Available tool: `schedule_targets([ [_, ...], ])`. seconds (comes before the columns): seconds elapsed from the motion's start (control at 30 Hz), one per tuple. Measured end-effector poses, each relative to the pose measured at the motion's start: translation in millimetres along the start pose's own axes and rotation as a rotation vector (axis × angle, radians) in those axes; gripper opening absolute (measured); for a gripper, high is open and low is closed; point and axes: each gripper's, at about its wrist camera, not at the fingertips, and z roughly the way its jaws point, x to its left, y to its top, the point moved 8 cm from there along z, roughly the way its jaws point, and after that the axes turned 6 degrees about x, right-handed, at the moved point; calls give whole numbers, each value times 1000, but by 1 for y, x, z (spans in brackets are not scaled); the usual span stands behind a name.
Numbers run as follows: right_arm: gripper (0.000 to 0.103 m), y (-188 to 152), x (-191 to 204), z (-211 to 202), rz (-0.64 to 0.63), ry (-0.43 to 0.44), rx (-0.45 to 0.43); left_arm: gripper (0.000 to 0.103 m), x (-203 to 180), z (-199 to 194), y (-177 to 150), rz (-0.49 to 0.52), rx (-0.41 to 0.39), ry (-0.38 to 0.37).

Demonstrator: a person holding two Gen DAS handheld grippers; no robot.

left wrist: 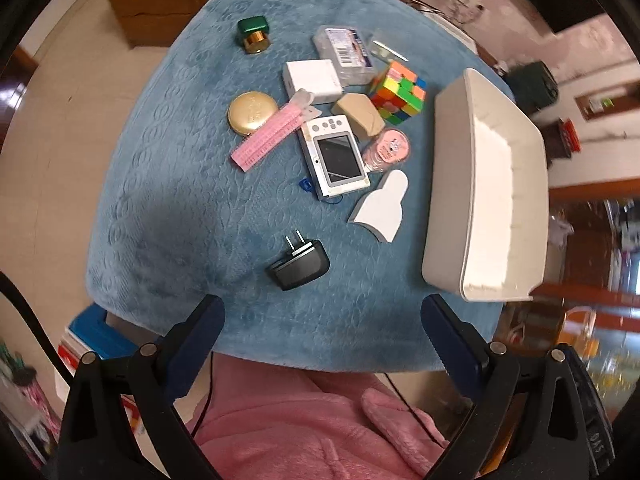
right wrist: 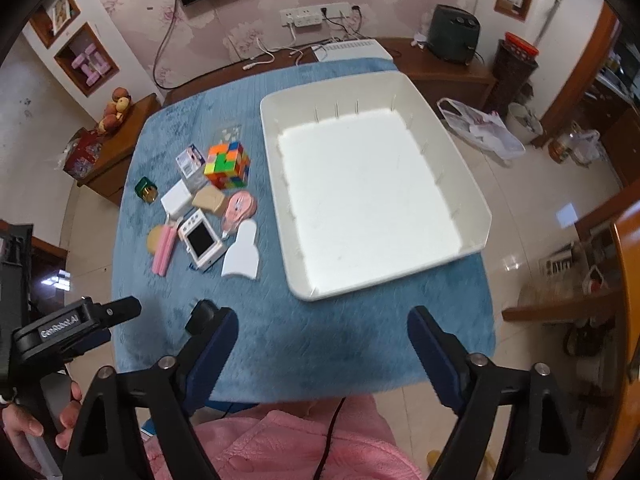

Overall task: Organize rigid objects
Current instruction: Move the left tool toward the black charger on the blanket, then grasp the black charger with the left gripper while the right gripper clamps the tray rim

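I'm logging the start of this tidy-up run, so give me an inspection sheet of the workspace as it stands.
Surface: blue plush cloth over the table, bare at the near edge.
Job's things: white bin, nothing in it; beside it a cluster apart from the bin: puzzle cube, camera, black plug adapter, pink comb, gold compact, green-capped bottle.
Clutter: nothing seen on the cloth besides these.
Grippers: left gripper open, nothing between; right gripper open, nothing between.
Cables: black cord over pink sleeve.
Surroundings: wall sockets, wooden cabinets, tiled floor.
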Motion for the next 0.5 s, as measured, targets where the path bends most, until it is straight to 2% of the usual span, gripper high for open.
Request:
schedule_targets([
  [0.23,83,40,-35,6,-30,19,-22,97,-2,33,0,-153,50,2],
  [0.3,79,51,-47,12,-23,27,-15,96,-2,44,-1,-190,72,7],
  [0.43,77,70,-69,26,9,45,7,95,0,63,-2,-257,108,7],
  [0.5,77,79,-80,33,28,53,18,95,4,74,-3,-309,150,5],
])
